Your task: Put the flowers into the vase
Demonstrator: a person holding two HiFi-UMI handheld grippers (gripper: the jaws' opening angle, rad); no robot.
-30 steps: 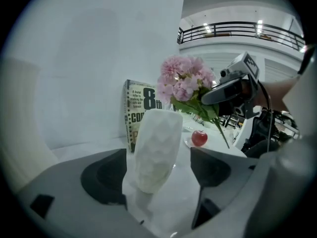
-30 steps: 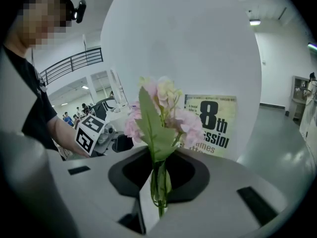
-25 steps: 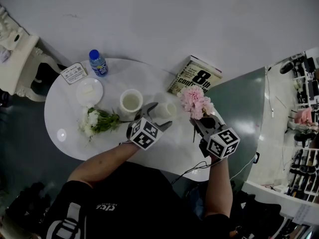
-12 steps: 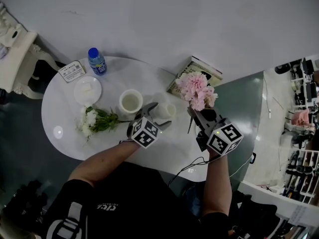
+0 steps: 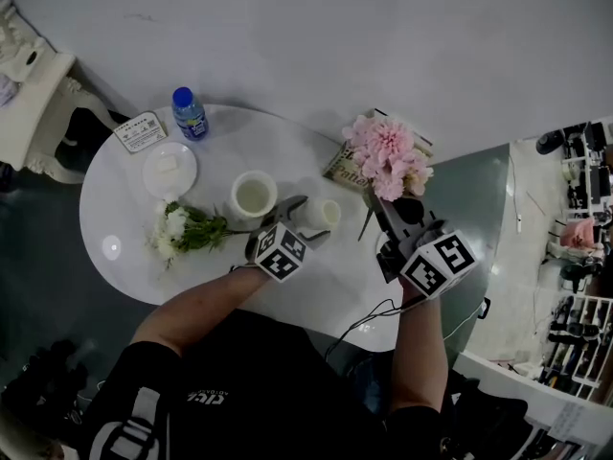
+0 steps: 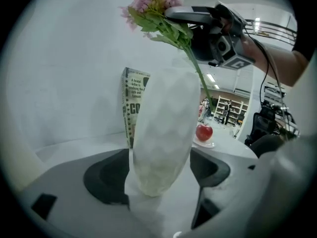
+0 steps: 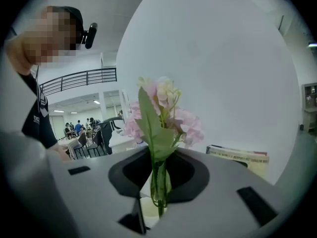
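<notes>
A white textured vase [image 5: 324, 211] stands on the round white table [image 5: 124, 257], and my left gripper [image 5: 308, 222] is shut on it, one jaw on each side. In the left gripper view the vase [image 6: 163, 123] fills the gap between the jaws of the left gripper [image 6: 161, 188]. My right gripper [image 5: 382, 209] is shut on the stem of a pink flower bunch [image 5: 387, 154], held up right of the vase, its stem end hanging below the jaws. The right gripper view shows the stem upright in the right gripper [image 7: 158, 195] and the blooms [image 7: 166, 115] above. A white flower bunch [image 5: 182, 228] lies at the table's left.
A white cup [image 5: 253, 196] stands just left of the vase. A saucer [image 5: 170, 171], a card [image 5: 141, 132] and a blue-capped bottle [image 5: 189, 113] are at the back left. A book [image 5: 343, 169] lies behind the pink flowers. A white chair [image 5: 34, 94] stands far left.
My right gripper has lifted the pink flowers and carried them farther back, over the book. The left gripper and the vase have hardly moved.
</notes>
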